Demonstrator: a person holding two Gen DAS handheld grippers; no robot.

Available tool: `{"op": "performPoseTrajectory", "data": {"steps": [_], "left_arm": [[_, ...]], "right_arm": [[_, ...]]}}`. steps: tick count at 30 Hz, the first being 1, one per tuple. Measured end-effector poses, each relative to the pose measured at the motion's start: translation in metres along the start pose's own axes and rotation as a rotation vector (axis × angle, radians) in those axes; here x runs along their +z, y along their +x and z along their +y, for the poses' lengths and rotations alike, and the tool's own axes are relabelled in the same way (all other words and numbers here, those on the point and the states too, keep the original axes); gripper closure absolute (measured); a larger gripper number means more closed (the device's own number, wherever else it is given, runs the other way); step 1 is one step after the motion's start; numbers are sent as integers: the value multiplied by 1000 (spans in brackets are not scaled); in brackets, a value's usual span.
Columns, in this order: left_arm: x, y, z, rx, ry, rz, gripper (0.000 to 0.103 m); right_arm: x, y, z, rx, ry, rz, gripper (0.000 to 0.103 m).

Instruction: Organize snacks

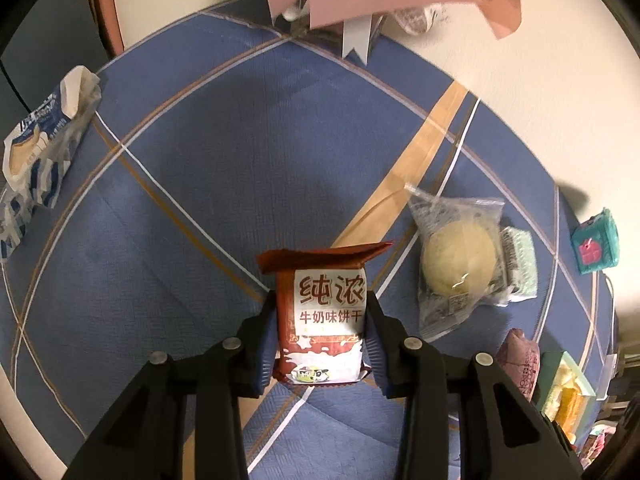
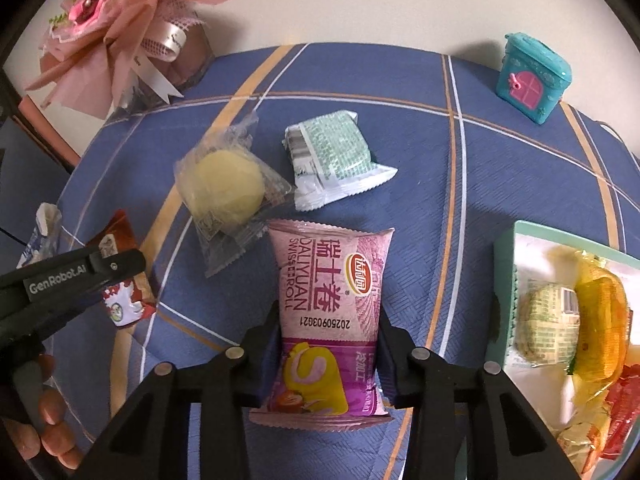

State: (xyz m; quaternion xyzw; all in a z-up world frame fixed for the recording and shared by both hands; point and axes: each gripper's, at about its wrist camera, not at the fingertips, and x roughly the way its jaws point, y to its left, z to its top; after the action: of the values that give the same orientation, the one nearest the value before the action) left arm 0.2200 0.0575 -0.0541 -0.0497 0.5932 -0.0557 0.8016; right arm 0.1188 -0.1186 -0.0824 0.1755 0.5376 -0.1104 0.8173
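The left hand-held gripper (image 1: 322,312) clamps a red-and-white biscuit packet (image 1: 324,316). Only the right view shows the right hand-held gripper (image 2: 328,340) pinching a pink Swiss-roll packet (image 2: 328,312) beside a mint-rimmed tray (image 2: 505,280).

Blue plaid tablecloth (image 2: 420,152), clear-wrapped pastry (image 2: 224,188), green pkt (image 2: 336,160)

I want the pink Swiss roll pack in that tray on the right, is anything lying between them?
Nothing visible does. Only bare blue cloth lies between the Swiss roll pack, clamped in the right gripper, and the tray, which already holds snacks.
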Motion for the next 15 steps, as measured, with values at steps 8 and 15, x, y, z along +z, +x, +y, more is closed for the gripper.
{"op": "performPoseTrajectory", "data": {"steps": [8,15], "left_arm": [[4,-34,-18,-21,14,-50,62],[-7,-56,-40,-55,46,-75,62]], "right_arm": [[4,-23,-12,-1,28,-27,60],[1,-51,-29,-8,61,-54,60]]}}
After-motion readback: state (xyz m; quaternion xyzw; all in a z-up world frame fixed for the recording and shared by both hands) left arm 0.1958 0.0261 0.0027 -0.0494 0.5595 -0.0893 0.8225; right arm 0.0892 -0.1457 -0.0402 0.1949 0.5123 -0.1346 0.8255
